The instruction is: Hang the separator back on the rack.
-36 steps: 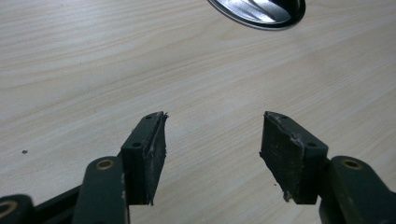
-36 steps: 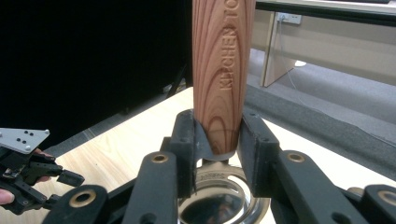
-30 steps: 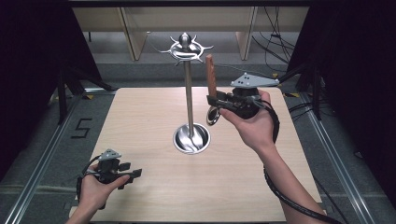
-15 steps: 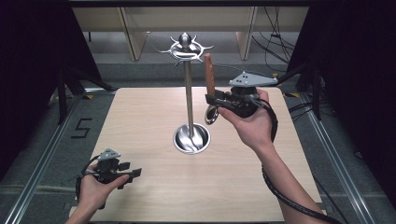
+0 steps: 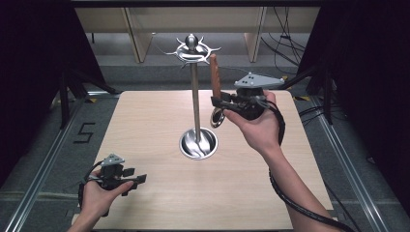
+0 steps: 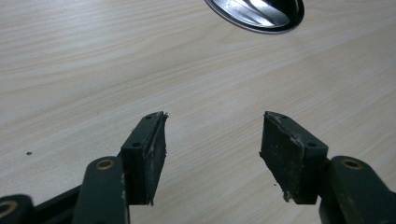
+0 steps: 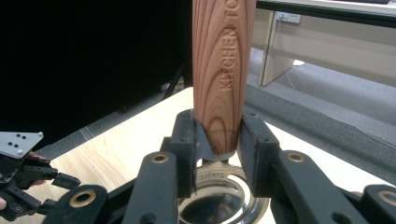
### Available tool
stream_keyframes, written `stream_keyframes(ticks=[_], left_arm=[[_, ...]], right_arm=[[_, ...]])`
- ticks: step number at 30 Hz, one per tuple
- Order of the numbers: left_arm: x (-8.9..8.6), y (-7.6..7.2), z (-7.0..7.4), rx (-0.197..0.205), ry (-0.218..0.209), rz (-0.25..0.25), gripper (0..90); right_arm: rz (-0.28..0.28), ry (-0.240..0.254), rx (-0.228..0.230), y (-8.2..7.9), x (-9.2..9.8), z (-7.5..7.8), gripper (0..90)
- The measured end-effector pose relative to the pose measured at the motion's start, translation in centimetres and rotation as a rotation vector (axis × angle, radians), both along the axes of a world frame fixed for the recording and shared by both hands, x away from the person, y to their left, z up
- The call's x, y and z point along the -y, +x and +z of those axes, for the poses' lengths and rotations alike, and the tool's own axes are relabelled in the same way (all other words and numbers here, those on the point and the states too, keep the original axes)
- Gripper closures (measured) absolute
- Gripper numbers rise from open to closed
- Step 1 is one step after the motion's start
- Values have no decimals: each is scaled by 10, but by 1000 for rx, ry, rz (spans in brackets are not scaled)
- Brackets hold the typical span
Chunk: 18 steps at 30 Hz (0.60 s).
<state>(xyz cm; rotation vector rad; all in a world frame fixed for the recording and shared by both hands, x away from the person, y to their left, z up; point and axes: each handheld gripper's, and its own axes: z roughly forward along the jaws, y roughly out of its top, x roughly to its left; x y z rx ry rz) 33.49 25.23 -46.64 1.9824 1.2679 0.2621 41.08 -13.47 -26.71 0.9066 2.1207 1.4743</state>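
Note:
A tall metal utensil stand (image 5: pixel 195 96) rises from a round dish base (image 5: pixel 198 143) at mid-table, with a ring of hooks at its top (image 5: pixel 192 48). Just right of the pole, my right gripper (image 5: pixel 220 101) is shut on a kitchen utensil, whose wooden handle (image 5: pixel 215 76) points up, its tip close to the hooks. The utensil's round metal head (image 5: pixel 217 117) hangs below the jaws. In the right gripper view the pads (image 7: pixel 187 140) clamp the base of the handle (image 7: pixel 224 70). My left gripper (image 5: pixel 138 180) rests low at the front left, open and holding nothing (image 6: pixel 212 154).
The light wooden table (image 5: pixel 270 193) sits inside a metal frame, with dark curtains at both sides and shelving behind. The stand's base (image 6: pixel 261 14) lies ahead of the left gripper. A cable trails from the right forearm (image 5: pixel 290 203).

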Motion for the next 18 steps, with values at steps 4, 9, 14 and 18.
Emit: stream_keyframes(ticks=[4, 9, 14, 18], left_arm=[[-2, -1, 2, 6, 19, -17, 397], [0, 0, 0, 4, -8, -7, 397], [-1, 0, 0, 16, -2, 8, 398], [-1, 0, 0, 2, 0, -13, 398]], right_arm=[[-7, 8, -11, 1, 0, 0, 701], [-4, -1, -14, 2, -2, -1, 701], [-3, 0, -15, 3, -4, -2, 701], [-5, -2, -24, 4, -6, -2, 701]])
